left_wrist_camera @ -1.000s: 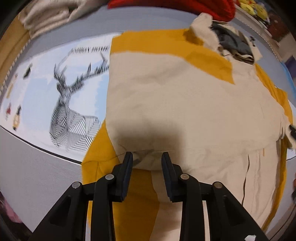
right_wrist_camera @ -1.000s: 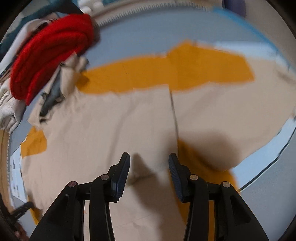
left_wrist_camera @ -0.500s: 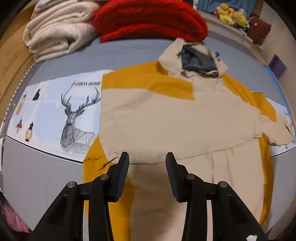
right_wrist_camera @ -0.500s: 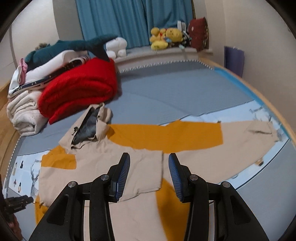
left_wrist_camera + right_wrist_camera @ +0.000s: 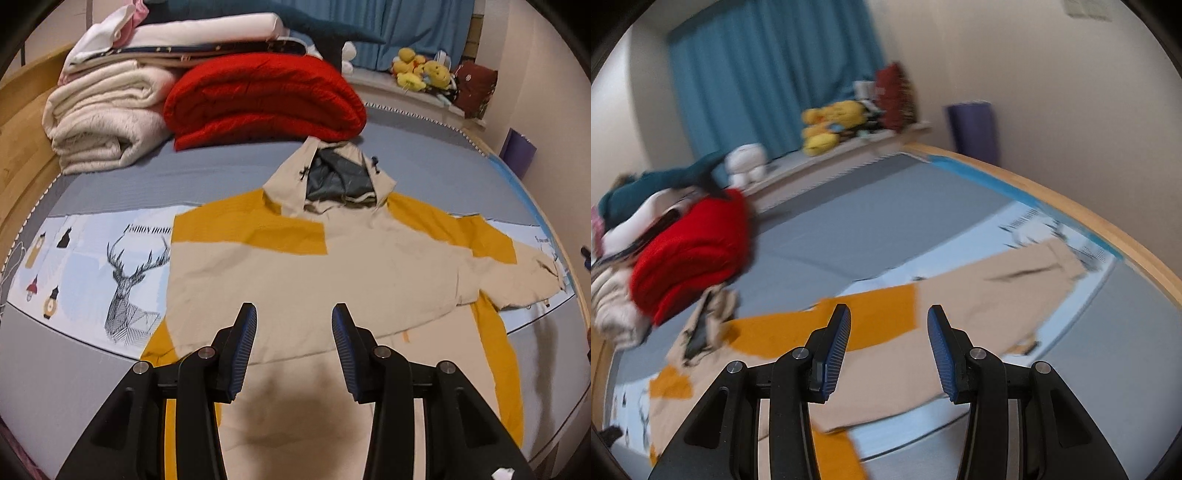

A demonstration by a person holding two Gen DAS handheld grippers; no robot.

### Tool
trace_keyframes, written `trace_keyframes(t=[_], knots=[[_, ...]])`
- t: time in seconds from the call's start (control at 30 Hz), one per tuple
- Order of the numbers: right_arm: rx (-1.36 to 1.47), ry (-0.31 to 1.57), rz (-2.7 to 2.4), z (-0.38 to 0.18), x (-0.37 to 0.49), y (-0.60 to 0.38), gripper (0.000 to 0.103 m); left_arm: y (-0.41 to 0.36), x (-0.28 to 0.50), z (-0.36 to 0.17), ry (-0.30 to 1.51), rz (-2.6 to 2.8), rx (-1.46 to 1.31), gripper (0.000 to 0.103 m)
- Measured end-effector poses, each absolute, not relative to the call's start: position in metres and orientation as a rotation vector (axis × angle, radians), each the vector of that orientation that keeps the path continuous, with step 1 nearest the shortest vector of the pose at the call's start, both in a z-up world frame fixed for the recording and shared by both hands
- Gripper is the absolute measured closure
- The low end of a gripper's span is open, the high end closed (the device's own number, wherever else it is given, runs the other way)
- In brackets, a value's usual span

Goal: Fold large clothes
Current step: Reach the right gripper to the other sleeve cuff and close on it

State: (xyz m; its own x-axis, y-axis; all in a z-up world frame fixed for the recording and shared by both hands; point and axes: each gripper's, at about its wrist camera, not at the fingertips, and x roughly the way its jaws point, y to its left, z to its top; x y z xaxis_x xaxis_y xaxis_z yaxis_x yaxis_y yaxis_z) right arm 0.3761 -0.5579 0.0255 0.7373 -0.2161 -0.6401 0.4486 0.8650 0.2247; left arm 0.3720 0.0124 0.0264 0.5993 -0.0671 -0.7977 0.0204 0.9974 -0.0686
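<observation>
A large beige and mustard-yellow hooded jacket lies flat on the grey bed, hood towards the far side. One sleeve is folded across its front; the other sleeve stretches out to the right. My left gripper is open and empty, held above the jacket's lower part. My right gripper is open and empty, raised above the jacket. The right wrist view is blurred; the stretched sleeve shows at its right.
A folded red blanket and a stack of white bedding sit behind the hood. A printed deer sheet lies under the jacket at left. Plush toys line the far ledge. The bed's wooden edge runs on the right.
Both grippers have risen and pulled back from the jacket, so the views widened. Both sets of jaws stayed open. The right view tilted up towards the room.
</observation>
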Motion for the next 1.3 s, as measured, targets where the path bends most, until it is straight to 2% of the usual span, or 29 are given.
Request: trace_keyframes(t=[0.27,0.53,0.8,1.2,1.23,1.27,1.3], knots=[[0.504,0.741,-0.510,-0.034,0.369,-0.653,0.058,-0.011,0.372,0.019,0.928,-0.112,-0.038,0.064],[0.670,0.856,-0.543,-0.105,0.374,-0.688,0.058,-0.041,0.374,0.007,0.938,-0.131,0.007,0.064],[0.838,0.886,-0.590,-0.156,0.385,-0.715,0.058,-0.041,0.383,0.006,0.952,-0.121,-0.056,0.064],[0.891,0.808,-0.650,-0.163,0.426,-0.733,0.058,-0.030,0.394,0.005,0.968,-0.129,-0.093,0.064],[0.890,0.810,-0.657,-0.163,0.430,-0.733,0.067,-0.030,0.394,0.005,0.969,-0.129,-0.092,0.064],[0.890,0.816,-0.659,-0.163,0.433,-0.733,0.092,-0.029,0.394,0.005,0.970,-0.128,-0.093,0.064],[0.889,0.817,-0.666,-0.161,0.437,-0.733,0.096,-0.029,0.394,0.005,0.970,-0.128,-0.094,0.064]])
